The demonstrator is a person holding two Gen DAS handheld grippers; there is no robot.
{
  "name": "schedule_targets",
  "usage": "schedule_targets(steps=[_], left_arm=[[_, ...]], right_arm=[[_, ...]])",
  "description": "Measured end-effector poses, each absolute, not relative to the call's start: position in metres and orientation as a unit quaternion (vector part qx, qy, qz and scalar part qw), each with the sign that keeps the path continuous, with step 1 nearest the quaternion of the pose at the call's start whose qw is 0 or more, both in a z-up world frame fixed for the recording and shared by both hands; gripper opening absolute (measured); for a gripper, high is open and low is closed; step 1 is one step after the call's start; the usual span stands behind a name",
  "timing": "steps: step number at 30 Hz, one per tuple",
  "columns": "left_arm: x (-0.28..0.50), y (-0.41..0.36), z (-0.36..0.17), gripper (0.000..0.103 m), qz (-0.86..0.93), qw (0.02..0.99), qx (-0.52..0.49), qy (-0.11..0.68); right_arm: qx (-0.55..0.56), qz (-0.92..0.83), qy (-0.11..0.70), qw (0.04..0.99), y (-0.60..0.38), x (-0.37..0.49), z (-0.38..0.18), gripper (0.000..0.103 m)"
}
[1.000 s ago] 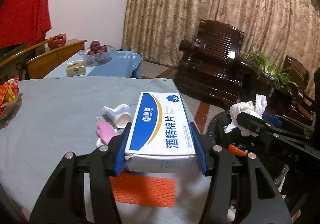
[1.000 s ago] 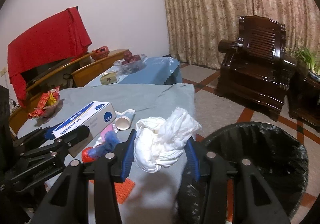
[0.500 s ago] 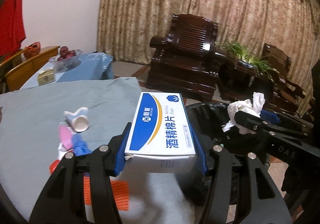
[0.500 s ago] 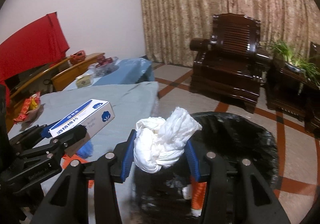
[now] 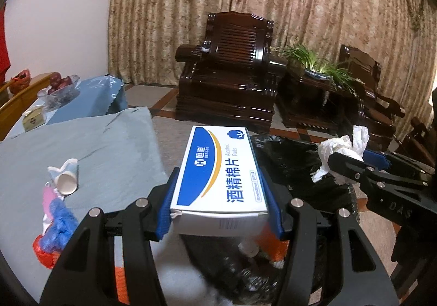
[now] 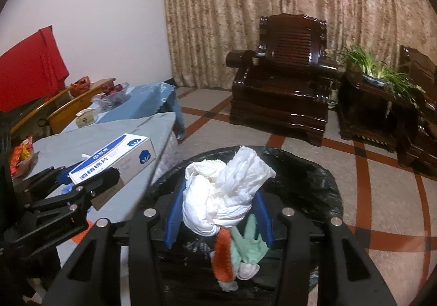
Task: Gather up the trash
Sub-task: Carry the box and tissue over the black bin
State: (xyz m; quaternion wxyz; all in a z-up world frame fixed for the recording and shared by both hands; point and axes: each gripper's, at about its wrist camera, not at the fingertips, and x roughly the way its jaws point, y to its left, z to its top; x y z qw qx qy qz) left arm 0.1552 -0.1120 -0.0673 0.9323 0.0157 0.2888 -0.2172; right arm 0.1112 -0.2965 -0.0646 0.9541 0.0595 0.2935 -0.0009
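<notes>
My left gripper (image 5: pixel 220 206) is shut on a blue and white alcohol pad box (image 5: pixel 218 177), which hangs over the near edge of the black-lined trash bin (image 5: pixel 289 158). A crumpled white tissue wad (image 6: pixel 221 196) sits clamped in my right gripper (image 6: pixel 218 213), right above the bin's opening (image 6: pixel 300 186). Orange and green scraps (image 6: pixel 240 254) lie inside the bin. From the right wrist view the box (image 6: pixel 114 161) and left gripper (image 6: pixel 90 177) show at the left. On the grey tablecloth (image 5: pixel 90 147) lie a crushed paper cup (image 5: pixel 65 177) and pink, blue and red wrappers (image 5: pixel 54 224).
A dark wooden armchair (image 5: pixel 229 76) and a side table with a potted plant (image 5: pixel 316 68) stand beyond the bin. A blue-covered table with a fruit bowl (image 5: pixel 60 87) stands at the back left. Snack packets (image 6: pixel 21 156) lie at the table's left edge.
Both grippers have swung right, off the table and over the bin, each keeping its load. The table's trash has slid to the left of view and the bin's inside now shows.
</notes>
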Motion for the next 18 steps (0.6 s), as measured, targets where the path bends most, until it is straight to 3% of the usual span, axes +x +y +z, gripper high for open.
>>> schedule_targets(steps=[18], left_arm=[[0.187,-0.172,-0.098,0.055,-0.260,0.910,0.030,0.323]], right_arm=[[0.077,-0.036,0.327,0.941,-0.348,0.123,-0.103,0.049]])
